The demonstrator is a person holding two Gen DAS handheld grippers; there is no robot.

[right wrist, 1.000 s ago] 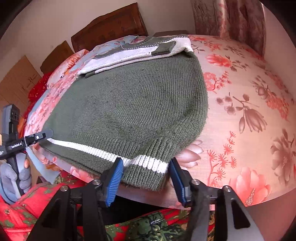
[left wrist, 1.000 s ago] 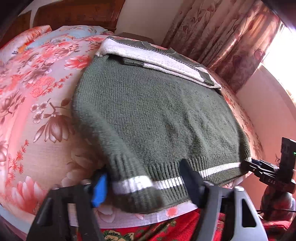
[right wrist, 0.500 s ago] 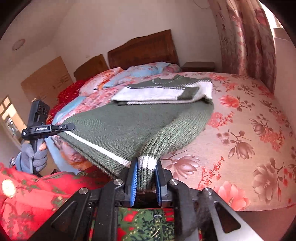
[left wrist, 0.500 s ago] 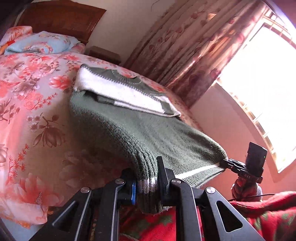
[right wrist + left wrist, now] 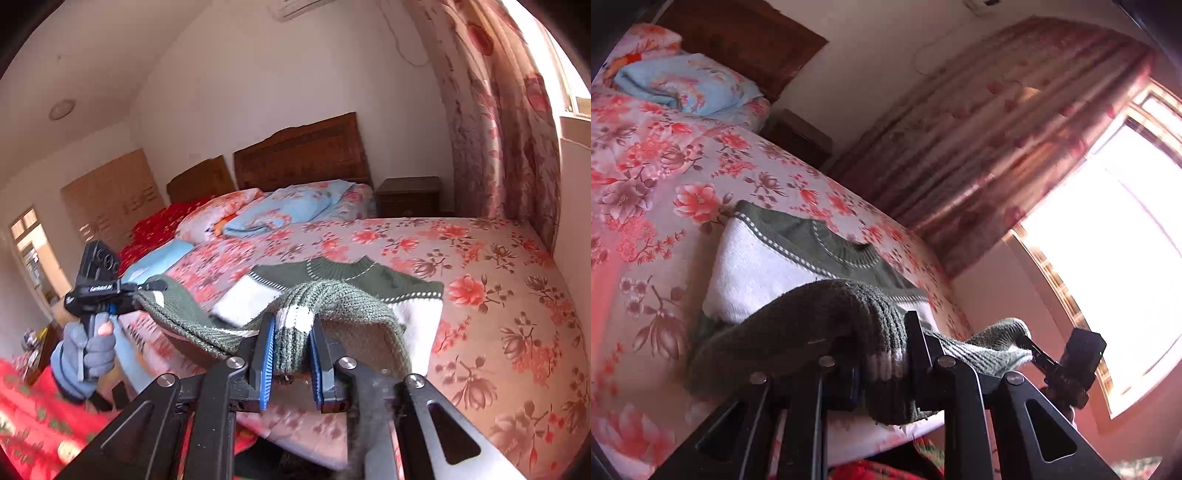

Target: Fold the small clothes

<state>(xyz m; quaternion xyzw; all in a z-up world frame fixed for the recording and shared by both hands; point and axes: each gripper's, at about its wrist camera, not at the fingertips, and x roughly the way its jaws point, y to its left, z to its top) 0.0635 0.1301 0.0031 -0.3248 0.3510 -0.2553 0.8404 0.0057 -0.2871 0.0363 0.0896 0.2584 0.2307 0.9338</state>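
Note:
A dark green knitted sweater (image 5: pixel 798 317) with a white chest band and a white-striped hem lies on the floral bed. My left gripper (image 5: pixel 882 365) is shut on one hem corner and holds it lifted above the bed. My right gripper (image 5: pixel 291 332) is shut on the other hem corner of the sweater (image 5: pixel 347 295), also lifted. The hem hangs stretched between both grippers over the white band and collar. The right gripper shows in the left wrist view (image 5: pixel 1030 350), and the left gripper shows in the right wrist view (image 5: pixel 147 291).
The bed (image 5: pixel 498 295) has a pink floral sheet, with blue and floral pillows (image 5: pixel 291 210) at a wooden headboard (image 5: pixel 299 151). A nightstand (image 5: pixel 410 195) and floral curtains (image 5: pixel 979 140) stand beside a bright window (image 5: pixel 1115 266). Red fabric (image 5: pixel 29 424) lies near the front edge.
Both grippers closed on the sweater's hem corners, then lifted the hem and carried it forward over the sweater toward the collar.

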